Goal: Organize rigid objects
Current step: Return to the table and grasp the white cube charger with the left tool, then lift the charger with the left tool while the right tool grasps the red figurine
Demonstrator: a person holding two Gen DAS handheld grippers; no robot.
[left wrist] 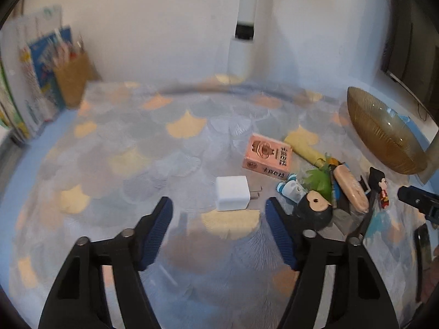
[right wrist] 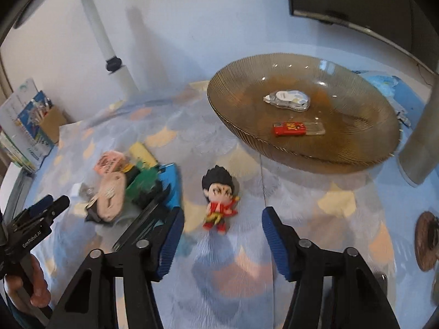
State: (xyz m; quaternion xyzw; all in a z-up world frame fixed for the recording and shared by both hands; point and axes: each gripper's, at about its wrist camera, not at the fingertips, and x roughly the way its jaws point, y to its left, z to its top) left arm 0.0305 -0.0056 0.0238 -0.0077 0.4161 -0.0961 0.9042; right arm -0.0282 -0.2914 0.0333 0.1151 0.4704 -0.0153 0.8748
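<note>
Amber dish (right wrist: 247, 131): I count a correction tape (right wrist: 288, 99) and a red lighter (right wrist: 297, 128) inside. Figurine (right wrist: 219, 200) lies on the cloth beside it, charger (left wrist: 231, 196) by the pile. My left gripper (left wrist: 219, 205) and right gripper (right wrist: 222, 220) both gape, empty.

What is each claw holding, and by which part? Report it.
Nothing. The left claw is open just short of the white charger; the right claw is open around the doll figurine, not gripping.
</note>
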